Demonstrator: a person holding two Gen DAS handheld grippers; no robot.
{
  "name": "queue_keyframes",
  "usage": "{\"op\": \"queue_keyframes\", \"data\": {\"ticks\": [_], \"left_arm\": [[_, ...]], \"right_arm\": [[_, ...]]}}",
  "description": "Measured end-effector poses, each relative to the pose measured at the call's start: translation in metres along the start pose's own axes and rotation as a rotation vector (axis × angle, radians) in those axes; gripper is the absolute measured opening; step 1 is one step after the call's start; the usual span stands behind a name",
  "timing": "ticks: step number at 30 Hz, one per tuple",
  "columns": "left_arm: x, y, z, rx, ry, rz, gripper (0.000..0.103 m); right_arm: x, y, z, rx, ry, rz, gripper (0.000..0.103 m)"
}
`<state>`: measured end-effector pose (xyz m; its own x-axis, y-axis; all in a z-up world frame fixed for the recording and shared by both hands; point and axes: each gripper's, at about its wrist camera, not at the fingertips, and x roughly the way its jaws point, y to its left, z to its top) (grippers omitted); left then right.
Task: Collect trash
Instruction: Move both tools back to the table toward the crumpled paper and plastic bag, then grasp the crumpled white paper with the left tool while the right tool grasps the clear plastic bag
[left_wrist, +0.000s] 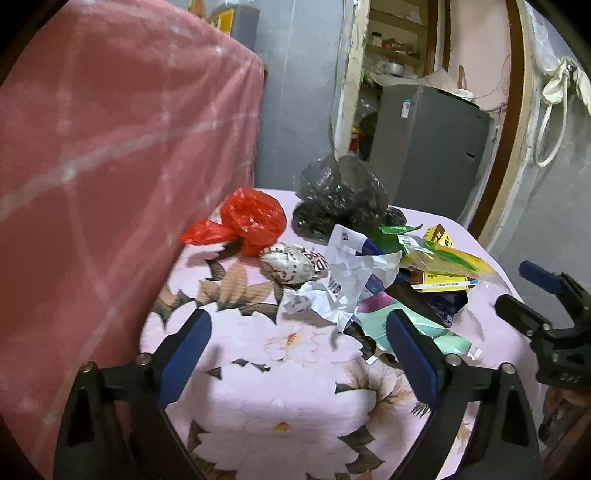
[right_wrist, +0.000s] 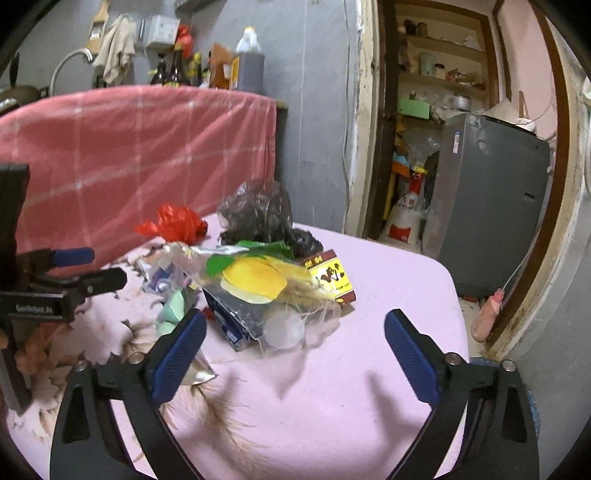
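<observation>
- Where the pink floral cloth (left_wrist: 280, 402) covers the table, the trash lies heaped at its far half, ahead of both grippers.
- Red checked cloth (left_wrist: 110, 147): draped upright along the table's left side, just behind the heap.
- Grey fridge (right_wrist: 491, 206): beyond the doorway, well apart from the table.
- Black bag (left_wrist: 340, 192): crumpled, at the far edge of the heap.
- Red bag (left_wrist: 251, 218): crumpled, left of the black bag, near the checked cloth.
- White paper (left_wrist: 347, 280): crumpled, mid-heap, touching a printed paper ball (left_wrist: 295, 264) on its left.
- Clear bag (right_wrist: 255, 284): yellow and green contents, lying over a dark blue packet (right_wrist: 229, 321).
- Red-yellow box (right_wrist: 332, 277): right end of the heap, touching the clear bag.
- Left gripper (left_wrist: 299, 325): fingers spread wide, empty, tips at the near edge of the paper; no pad presses on anything.
- Right gripper (right_wrist: 295, 328): fingers spread wide, empty, the clear bag's near end between the tips but not clamped.
</observation>
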<state>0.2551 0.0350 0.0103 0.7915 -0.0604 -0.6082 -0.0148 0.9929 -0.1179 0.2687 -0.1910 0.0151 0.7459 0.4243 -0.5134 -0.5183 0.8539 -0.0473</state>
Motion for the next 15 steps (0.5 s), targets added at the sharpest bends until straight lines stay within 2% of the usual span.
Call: {"op": "queue_keyframes", "data": {"ticks": [3,9,15], "left_arm": [[0.007,0.004,0.003,-0.028,0.023,-0.031,0.082],[0.013,0.006,0.008,-0.057,0.051,-0.081,0.065],[0.016,0.011,0.012,-0.088,0.082,-0.127,0.046]], "right_arm": [[0.005,0.000,0.000,0.000,0.011,-0.001,0.084],[0.011,0.005,0.004,-0.017,0.001,-0.002,0.080],[0.017,0.010,0.007,-0.041,-0.002,0.016,0.062]]}}
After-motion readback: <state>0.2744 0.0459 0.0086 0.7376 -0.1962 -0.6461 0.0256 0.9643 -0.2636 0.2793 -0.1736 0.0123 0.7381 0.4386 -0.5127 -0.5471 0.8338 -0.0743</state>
